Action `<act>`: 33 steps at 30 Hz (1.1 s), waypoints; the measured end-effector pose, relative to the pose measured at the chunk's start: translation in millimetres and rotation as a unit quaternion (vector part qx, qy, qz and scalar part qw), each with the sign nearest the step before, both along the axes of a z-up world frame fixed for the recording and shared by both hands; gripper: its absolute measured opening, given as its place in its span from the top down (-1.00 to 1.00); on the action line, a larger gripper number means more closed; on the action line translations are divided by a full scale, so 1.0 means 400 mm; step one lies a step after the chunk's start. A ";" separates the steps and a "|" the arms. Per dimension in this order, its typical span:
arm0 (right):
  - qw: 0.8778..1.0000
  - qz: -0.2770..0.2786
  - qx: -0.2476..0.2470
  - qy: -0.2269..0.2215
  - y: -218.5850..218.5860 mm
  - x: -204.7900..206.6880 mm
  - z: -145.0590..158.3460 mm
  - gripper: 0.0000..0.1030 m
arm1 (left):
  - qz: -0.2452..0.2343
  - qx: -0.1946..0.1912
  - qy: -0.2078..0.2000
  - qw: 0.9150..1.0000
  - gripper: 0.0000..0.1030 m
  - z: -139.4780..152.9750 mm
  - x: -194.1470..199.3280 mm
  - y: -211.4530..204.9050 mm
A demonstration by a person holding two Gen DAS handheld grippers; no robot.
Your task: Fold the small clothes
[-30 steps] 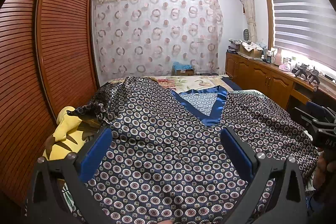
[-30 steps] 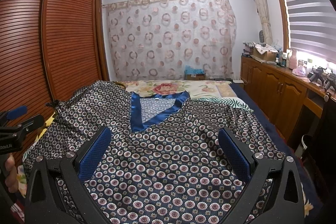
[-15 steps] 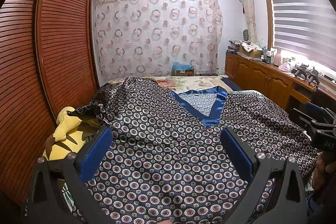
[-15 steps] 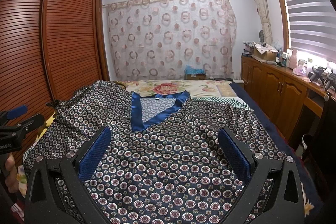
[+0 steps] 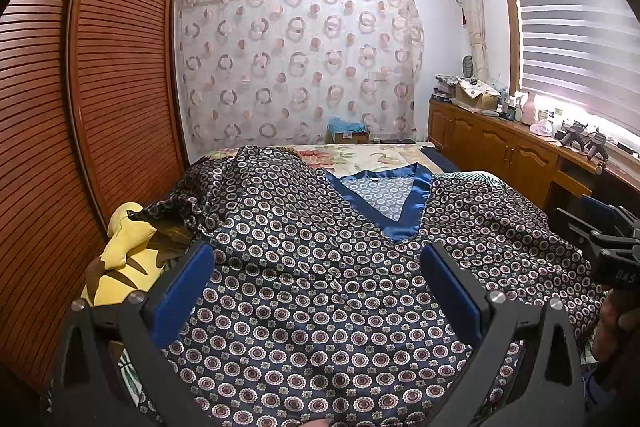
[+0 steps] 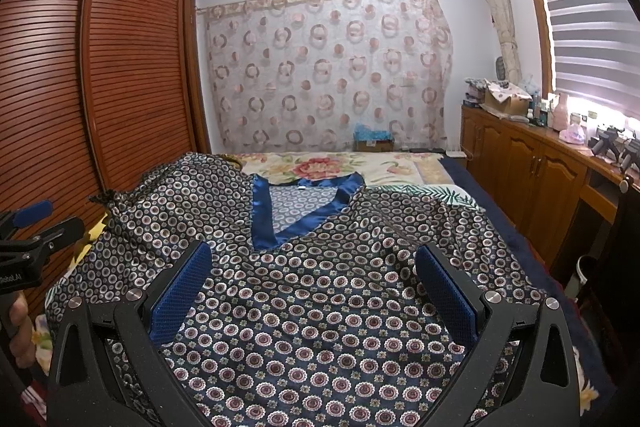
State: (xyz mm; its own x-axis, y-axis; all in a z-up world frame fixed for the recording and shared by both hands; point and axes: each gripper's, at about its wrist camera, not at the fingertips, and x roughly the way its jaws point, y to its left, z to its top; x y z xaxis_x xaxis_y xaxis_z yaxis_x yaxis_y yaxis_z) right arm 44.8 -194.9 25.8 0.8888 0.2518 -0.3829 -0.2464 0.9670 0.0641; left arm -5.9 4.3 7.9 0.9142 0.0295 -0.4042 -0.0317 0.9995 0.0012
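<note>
A dark navy satin top (image 5: 320, 279) with a round medallion print and a blue V-neck band (image 5: 400, 215) lies spread face up on the bed; it also shows in the right wrist view (image 6: 320, 307). Its left sleeve (image 5: 224, 183) is humped up near the wardrobe. My left gripper (image 5: 320, 291) is open and empty, held just above the lower left of the top. My right gripper (image 6: 316, 291) is open and empty above the lower right part. Each gripper shows at the other view's edge.
A yellow cushion (image 5: 124, 247) lies at the bed's left edge beside the slatted wooden wardrobe (image 5: 80, 107). A floral bedsheet (image 6: 328, 167) shows beyond the top. Wooden cabinets (image 6: 528, 171) with clutter run along the right wall under the window.
</note>
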 end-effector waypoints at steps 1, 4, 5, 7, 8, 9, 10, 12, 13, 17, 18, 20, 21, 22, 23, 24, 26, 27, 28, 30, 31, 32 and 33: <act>1.000 0.003 -0.001 0.001 0.009 -0.001 0.001 -1.00 | 0.000 0.001 0.001 1.000 -1.00 -0.001 0.001 0.001; 1.000 0.010 -0.004 0.008 0.022 0.002 -0.003 -1.00 | 0.006 0.004 0.009 1.000 -1.00 -0.011 0.011 0.014; 1.000 0.015 -0.007 0.012 0.030 0.011 -0.010 -1.00 | 0.008 0.002 0.011 1.000 -1.00 -0.015 0.016 0.023; 1.000 0.019 -0.010 0.016 0.037 0.017 -0.015 -1.00 | 0.010 -0.002 0.019 1.000 -1.00 -0.023 0.024 0.041; 0.999 0.024 -0.013 0.020 0.043 0.025 -0.021 -1.00 | 0.013 -0.003 0.023 1.000 -1.00 -0.030 0.029 0.051; 0.999 0.027 -0.014 0.024 0.046 0.029 -0.024 -1.00 | 0.015 -0.003 0.027 1.000 -1.00 -0.033 0.034 0.059; 0.999 0.031 -0.015 0.028 0.052 0.033 -0.028 -1.00 | 0.014 -0.003 0.031 0.999 -1.00 -0.037 0.038 0.067; 0.999 0.035 -0.017 0.032 0.057 0.042 -0.033 -1.00 | 0.012 -0.003 0.038 0.999 -1.00 -0.044 0.046 0.084; 0.999 0.037 -0.018 0.034 0.059 0.047 -0.037 -1.00 | 0.013 -0.003 0.041 0.999 -1.00 -0.049 0.051 0.093; 0.998 0.047 -0.022 0.042 0.078 0.073 -0.049 -1.00 | 0.011 -0.006 0.055 0.998 -1.00 -0.059 0.074 0.132; 0.998 0.048 -0.022 0.043 0.080 0.076 -0.052 -1.00 | 0.011 -0.006 0.058 0.998 -1.00 -0.061 0.080 0.141; 0.997 0.050 -0.024 0.045 0.083 0.081 -0.057 -1.00 | 0.012 -0.012 0.063 0.998 -1.00 -0.069 0.095 0.167; 0.997 0.052 -0.026 0.046 0.086 0.085 -0.062 -1.00 | 0.015 -0.013 0.067 0.998 -1.00 -0.072 0.103 0.177; 0.997 0.054 -0.028 0.048 0.088 0.090 -0.065 -1.00 | 0.019 -0.013 0.070 0.997 -1.00 -0.076 0.111 0.187; 0.997 0.055 -0.028 0.048 0.090 0.092 -0.067 -1.00 | 0.023 -0.014 0.072 0.997 -1.00 -0.078 0.119 0.204; 0.997 0.057 -0.029 0.049 0.092 0.096 -0.070 -1.00 | 0.026 -0.013 0.072 0.997 -1.00 -0.079 0.124 0.217; 0.996 0.062 -0.028 0.053 0.093 0.100 -0.074 -1.00 | 0.033 -0.018 0.071 0.997 -1.00 -0.078 0.135 0.251; 0.996 0.063 -0.029 0.055 0.093 0.104 -0.076 -1.00 | 0.035 -0.021 0.071 0.997 -1.00 -0.077 0.140 0.267; 0.996 0.064 -0.031 0.056 0.096 0.111 -0.079 -1.00 | 0.037 -0.025 0.072 0.996 -1.00 -0.076 0.145 0.284; 0.995 0.068 -0.032 0.059 0.100 0.121 -0.085 -1.00 | 0.041 -0.028 0.073 0.996 -1.00 -0.070 0.157 0.321; 0.995 0.072 -0.031 0.064 0.102 0.126 -0.087 -1.00 | 0.041 -0.030 0.073 0.996 -1.00 -0.067 0.164 0.338; 0.994 0.075 -0.031 0.067 0.105 0.134 -0.090 -1.00 | 0.039 -0.034 0.074 0.996 -0.99 -0.065 0.172 0.358; 0.994 0.078 -0.031 0.070 0.108 0.140 -0.093 -1.00 | 0.037 -0.039 0.075 0.996 -0.98 -0.062 0.180 0.377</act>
